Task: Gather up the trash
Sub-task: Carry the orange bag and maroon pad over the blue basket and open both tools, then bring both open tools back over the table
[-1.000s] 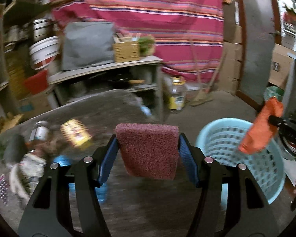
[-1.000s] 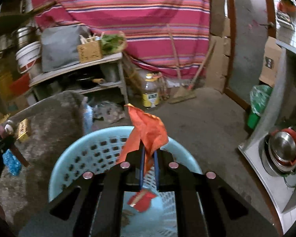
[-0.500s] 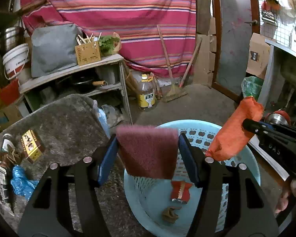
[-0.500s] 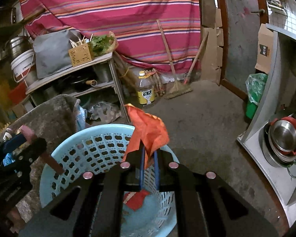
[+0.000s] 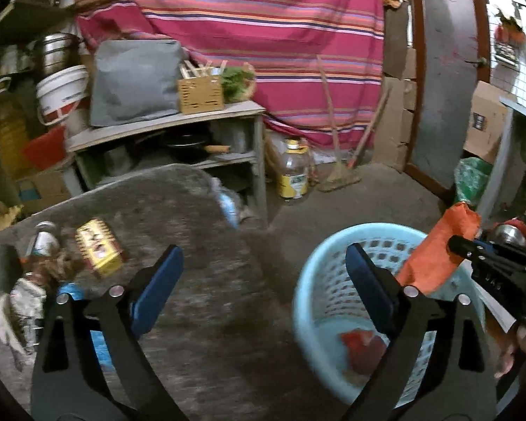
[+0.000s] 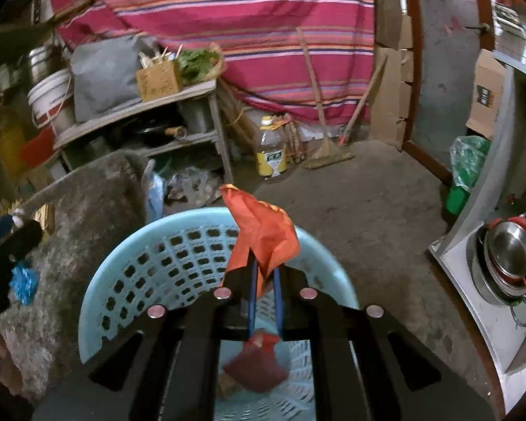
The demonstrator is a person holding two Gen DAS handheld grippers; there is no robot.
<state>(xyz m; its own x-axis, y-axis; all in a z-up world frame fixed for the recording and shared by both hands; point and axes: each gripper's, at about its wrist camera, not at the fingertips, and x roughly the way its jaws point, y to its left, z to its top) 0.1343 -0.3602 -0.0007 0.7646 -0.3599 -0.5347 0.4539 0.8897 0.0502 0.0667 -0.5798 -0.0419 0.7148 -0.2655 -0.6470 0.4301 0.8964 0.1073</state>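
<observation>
L hand-held gripper (image 5: 263,277) just opened, empty, scourer (image 6: 256,368) blurred in basket (image 6: 150,245)

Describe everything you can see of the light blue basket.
The light blue basket looks like plastic, round, with a smooth rim and walls pierced by rows of small holes. It stands upright on the floor beside the grey table. Inside lie a dark red scouring pad and small scraps. The right gripper holds an orange wrapper above it.
</observation>
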